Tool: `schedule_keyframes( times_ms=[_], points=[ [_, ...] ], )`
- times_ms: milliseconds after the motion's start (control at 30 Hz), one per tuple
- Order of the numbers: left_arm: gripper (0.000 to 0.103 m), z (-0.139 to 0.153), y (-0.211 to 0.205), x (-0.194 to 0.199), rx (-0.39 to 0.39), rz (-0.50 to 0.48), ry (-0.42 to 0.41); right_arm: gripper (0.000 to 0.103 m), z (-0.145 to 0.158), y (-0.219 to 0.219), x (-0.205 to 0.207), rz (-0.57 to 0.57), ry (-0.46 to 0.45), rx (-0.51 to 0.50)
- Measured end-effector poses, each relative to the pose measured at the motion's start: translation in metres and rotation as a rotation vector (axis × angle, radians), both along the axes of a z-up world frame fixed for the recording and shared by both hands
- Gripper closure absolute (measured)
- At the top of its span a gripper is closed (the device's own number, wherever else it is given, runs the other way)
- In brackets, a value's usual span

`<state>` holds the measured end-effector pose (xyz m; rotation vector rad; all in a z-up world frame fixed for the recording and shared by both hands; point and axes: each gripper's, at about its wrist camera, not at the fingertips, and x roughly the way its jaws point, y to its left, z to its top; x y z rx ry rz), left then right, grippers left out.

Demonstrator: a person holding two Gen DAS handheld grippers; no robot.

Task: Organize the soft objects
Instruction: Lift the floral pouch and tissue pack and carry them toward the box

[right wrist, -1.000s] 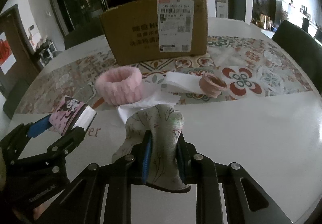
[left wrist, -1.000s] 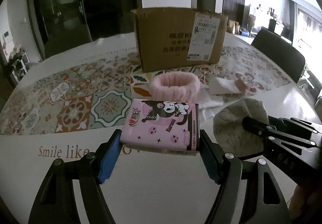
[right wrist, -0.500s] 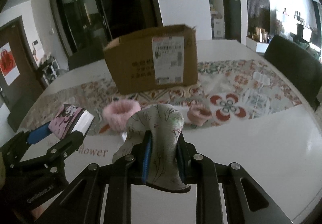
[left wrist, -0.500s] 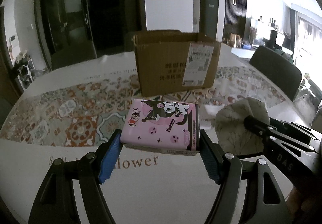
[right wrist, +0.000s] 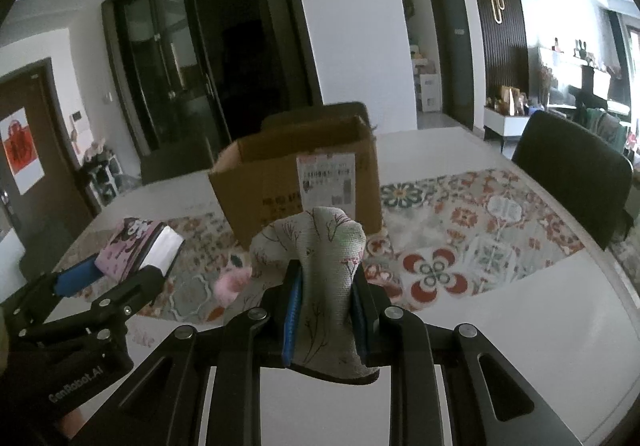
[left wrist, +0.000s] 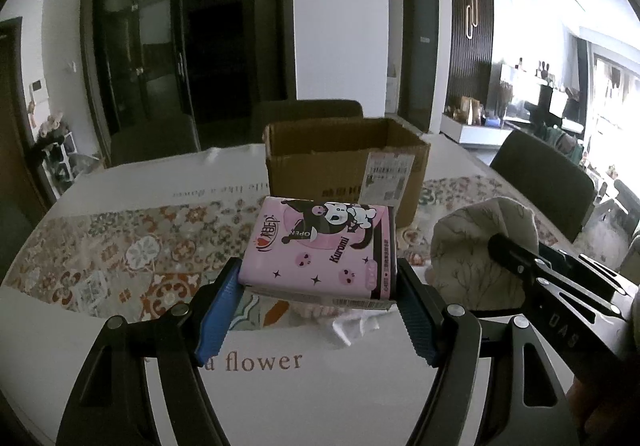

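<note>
Open cardboard box [left wrist: 344, 161] stands ahead on the table [left wrist: 280, 398]. Left gripper [left wrist: 318, 298] jaws clamp the "Kuromi" pack [left wrist: 320, 250]; right gripper [right wrist: 326, 298] jaws pinch the floral cloth [right wrist: 320, 246].

The pink pack [left wrist: 320, 246] covers the bottom of the box [left wrist: 344, 153] in the left wrist view; it also hides most of the pink fuzzy band [left wrist: 312, 309] under it, so only a small strip peeks out; the white tissue [left wrist: 356, 326] beside it is half hidden too. In the right wrist view the flowery cloth [right wrist: 320, 266] covers the box's lower front, and the words printed there are cut off; the small print on the box label [right wrist: 326, 181] is too tiny to read; the inside of the box cannot be seen.
</note>
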<state>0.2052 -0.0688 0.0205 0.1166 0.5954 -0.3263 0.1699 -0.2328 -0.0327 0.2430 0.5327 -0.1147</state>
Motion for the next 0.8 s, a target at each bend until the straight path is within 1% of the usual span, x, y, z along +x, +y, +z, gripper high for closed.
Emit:
schedule_keyframes(
  times_ms=[133,333,433,633,800],
  points=[
    [0.03,0.011,-0.001,0.001,-0.003,0.003,-0.014,0.079,0.011,-0.002,-0.001,-0.004,-0.031,0.0],
    [0.03,0.019,0.002,0.01,-0.028,0.014,-0.018,0.079,0.024,-0.003,0.007,-0.006,-0.056,-0.005],
    [0.03,0.025,0.002,0.013,-0.026,0.019,-0.033,0.079,0.033,-0.002,0.012,-0.016,-0.074,-0.02],
    [0.03,0.037,-0.002,0.03,-0.023,0.028,-0.055,0.079,0.047,-0.002,0.026,-0.016,-0.094,-0.048],
    [0.03,0.043,-0.007,0.046,-0.025,0.038,-0.065,0.079,0.054,-0.007,0.042,-0.012,-0.108,-0.041]
  ],
)
